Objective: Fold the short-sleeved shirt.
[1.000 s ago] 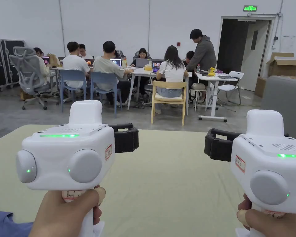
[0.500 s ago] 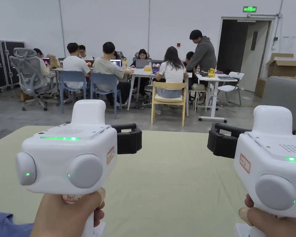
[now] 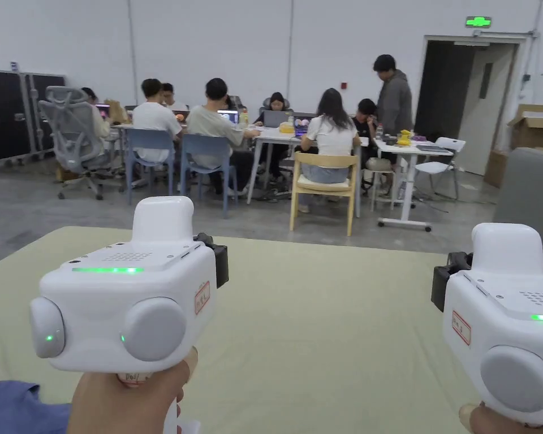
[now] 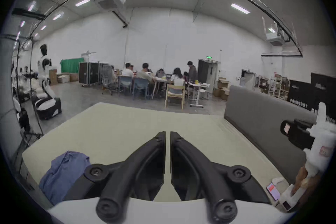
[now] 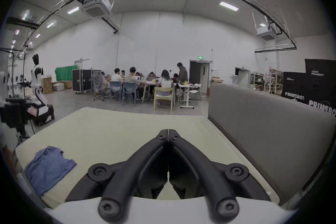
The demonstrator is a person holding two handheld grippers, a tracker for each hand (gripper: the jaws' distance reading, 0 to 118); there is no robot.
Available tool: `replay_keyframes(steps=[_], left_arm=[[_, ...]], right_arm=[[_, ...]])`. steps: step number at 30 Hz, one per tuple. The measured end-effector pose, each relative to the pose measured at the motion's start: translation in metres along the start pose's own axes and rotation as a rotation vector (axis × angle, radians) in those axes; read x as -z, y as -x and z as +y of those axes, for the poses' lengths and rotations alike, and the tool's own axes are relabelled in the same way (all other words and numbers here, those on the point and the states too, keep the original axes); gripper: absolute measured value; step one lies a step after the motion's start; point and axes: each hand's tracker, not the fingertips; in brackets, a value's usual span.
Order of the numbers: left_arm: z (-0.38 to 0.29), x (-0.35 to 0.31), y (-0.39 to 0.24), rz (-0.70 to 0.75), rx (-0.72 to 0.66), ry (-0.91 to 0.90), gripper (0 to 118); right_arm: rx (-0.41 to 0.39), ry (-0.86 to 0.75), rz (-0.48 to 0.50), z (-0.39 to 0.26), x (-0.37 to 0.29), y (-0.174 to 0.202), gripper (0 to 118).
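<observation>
Both tools, left tool [image 4: 168, 134] and right tool [image 5: 168, 132], hover closed and empty above the green tabletop [image 3: 321, 316], the blue shirt [image 5: 47, 167] lying crumpled at its left corner.

This is a big work hall, like a robot lab. People [image 3: 219, 121] sit with laptops at white tables [image 3: 414, 150]. A white robot [image 5: 37, 80] stands by the wall, near black cases [image 3: 7, 116] and cardboard boxes [image 3: 536, 127].
</observation>
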Motion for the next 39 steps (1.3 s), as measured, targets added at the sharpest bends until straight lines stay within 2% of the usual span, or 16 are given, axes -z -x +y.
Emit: replay_keyframes(steps=[2,3,8,10,13,16,20,21,22,23,24,26,31,37,38,39], left_arm=[[0.0,-0.013,0.038,0.08,-0.006,0.009,4],[-0.001,-0.023,0.06,0.13,0.013,0.012,4],[-0.013,-0.095,0.178,0.522,0.013,0.012,4],[-0.02,-0.112,0.205,0.6,0.019,0.041,4],[-0.036,-0.113,0.228,0.551,0.021,0.136,4],[-0.06,-0.083,0.242,0.515,0.014,0.197,4],[-0.106,-0.009,0.263,0.462,0.023,0.252,5],[-0.119,0.011,0.267,0.458,0.042,0.26,30],[-0.135,0.035,0.272,0.441,0.063,0.309,77],[-0.151,0.062,0.278,0.4,0.059,0.38,112],[-0.168,0.083,0.282,0.367,0.031,0.426,118],[-0.2,0.128,0.294,0.31,-0.028,0.519,118],[-0.272,0.217,0.322,0.307,-0.105,0.745,118],[-0.326,0.266,0.336,0.34,0.006,0.948,118],[-0.317,0.26,0.337,0.321,-0.022,0.883,116],[-0.309,0.254,0.338,0.337,-0.038,0.849,92]], right_arm=[[-0.018,0.015,0.085,0.003,0.01,0.037,2],[-0.025,0.023,0.168,0.006,0.012,0.063,2],[-0.062,0.035,0.67,0.006,-0.002,0.219,2],[-0.104,0.037,0.745,-0.003,-0.013,0.269,2],[-0.107,0.077,0.852,-0.024,-0.023,0.315,2],[-0.123,0.12,0.867,-0.046,-0.018,0.33,2],[-0.14,0.167,0.861,-0.07,0.004,0.328,2],[-0.154,0.168,0.844,-0.076,0.01,0.327,4],[-0.162,0.164,0.827,-0.082,0.016,0.324,6],[-0.16,0.168,0.826,-0.087,0.025,0.321,8],[-0.161,0.181,0.821,-0.091,0.032,0.319,11],[-0.161,0.221,0.814,-0.1,0.047,0.316,11],[-0.178,0.323,0.811,-0.123,0.081,0.322,11],[-0.173,0.401,0.837,-0.142,0.103,0.322,11],[-0.176,0.404,0.836,-0.144,0.103,0.321,11],[-0.18,0.407,0.836,-0.146,0.104,0.321,11]])
